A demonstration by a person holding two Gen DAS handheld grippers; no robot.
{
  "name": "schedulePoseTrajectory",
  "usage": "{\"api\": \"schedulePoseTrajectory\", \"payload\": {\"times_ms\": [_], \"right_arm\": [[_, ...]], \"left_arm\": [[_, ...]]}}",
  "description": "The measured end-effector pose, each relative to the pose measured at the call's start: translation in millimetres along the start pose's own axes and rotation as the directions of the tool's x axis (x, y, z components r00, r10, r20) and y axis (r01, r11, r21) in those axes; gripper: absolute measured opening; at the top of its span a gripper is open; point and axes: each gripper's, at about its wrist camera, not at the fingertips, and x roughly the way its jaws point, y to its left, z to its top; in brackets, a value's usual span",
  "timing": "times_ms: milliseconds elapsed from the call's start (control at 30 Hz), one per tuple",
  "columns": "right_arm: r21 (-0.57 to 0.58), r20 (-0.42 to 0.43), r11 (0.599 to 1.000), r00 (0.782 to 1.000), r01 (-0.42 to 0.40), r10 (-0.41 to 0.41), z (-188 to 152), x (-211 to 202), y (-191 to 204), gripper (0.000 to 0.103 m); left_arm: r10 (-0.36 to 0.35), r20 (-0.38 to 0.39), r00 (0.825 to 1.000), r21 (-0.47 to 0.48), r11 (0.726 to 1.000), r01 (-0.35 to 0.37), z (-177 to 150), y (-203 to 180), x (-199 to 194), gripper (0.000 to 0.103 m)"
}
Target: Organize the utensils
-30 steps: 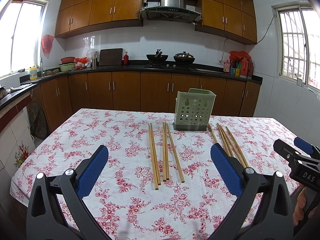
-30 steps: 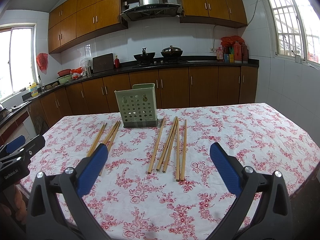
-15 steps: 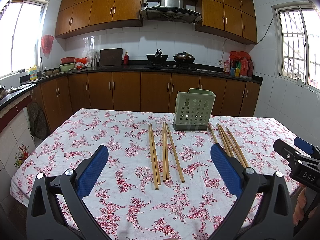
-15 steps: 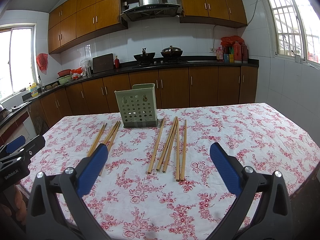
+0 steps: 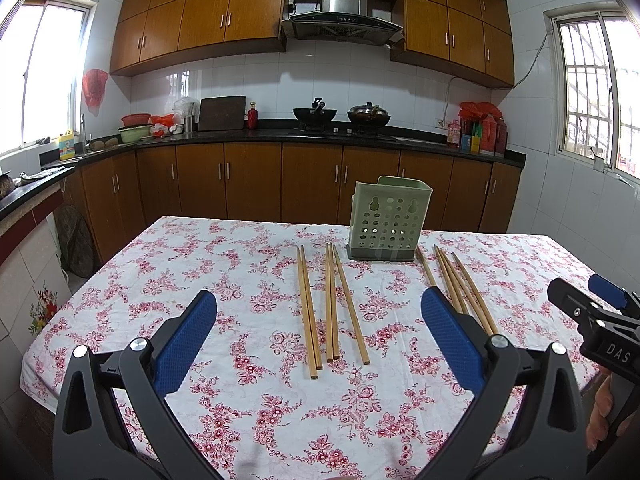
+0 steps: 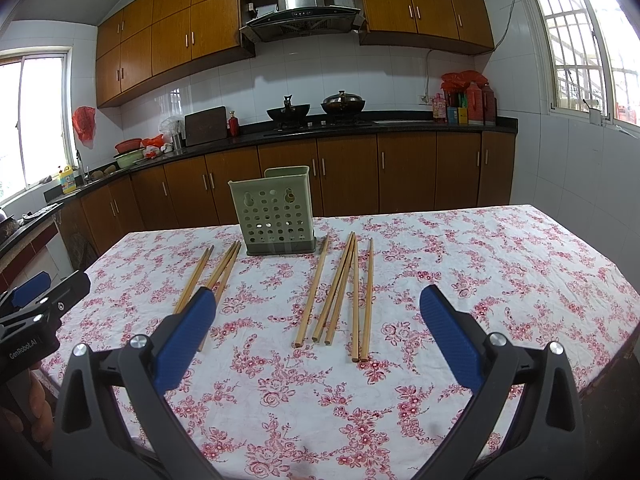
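A pale green perforated utensil holder (image 5: 390,220) (image 6: 276,212) stands upright at the far side of the table. Several wooden chopsticks lie flat on the cloth in two groups: one group (image 5: 328,304) (image 6: 216,276) left of the holder, the other (image 5: 460,284) (image 6: 344,292) right of it. My left gripper (image 5: 318,324) is open and empty, above the near table, short of the left group. My right gripper (image 6: 316,316) is open and empty, short of the right group. Each gripper shows at the edge of the other's view.
The table carries a white cloth with red flowers (image 5: 224,264). Its right edge (image 6: 624,280) and near edge are close. Brown kitchen cabinets (image 5: 256,184) and a black counter with woks stand behind the table.
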Motion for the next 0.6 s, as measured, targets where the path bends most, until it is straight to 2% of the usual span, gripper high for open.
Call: {"api": "schedulePoseTrajectory", "payload": {"times_ms": [600], "right_arm": [[0.001, 0.000, 1.000, 1.000, 0.000, 0.000, 0.0, 0.3, -1.1, 0.099]], "left_arm": [[0.001, 0.000, 1.000, 0.000, 1.000, -0.001, -2.3, -0.7, -3.2, 0.101]]}}
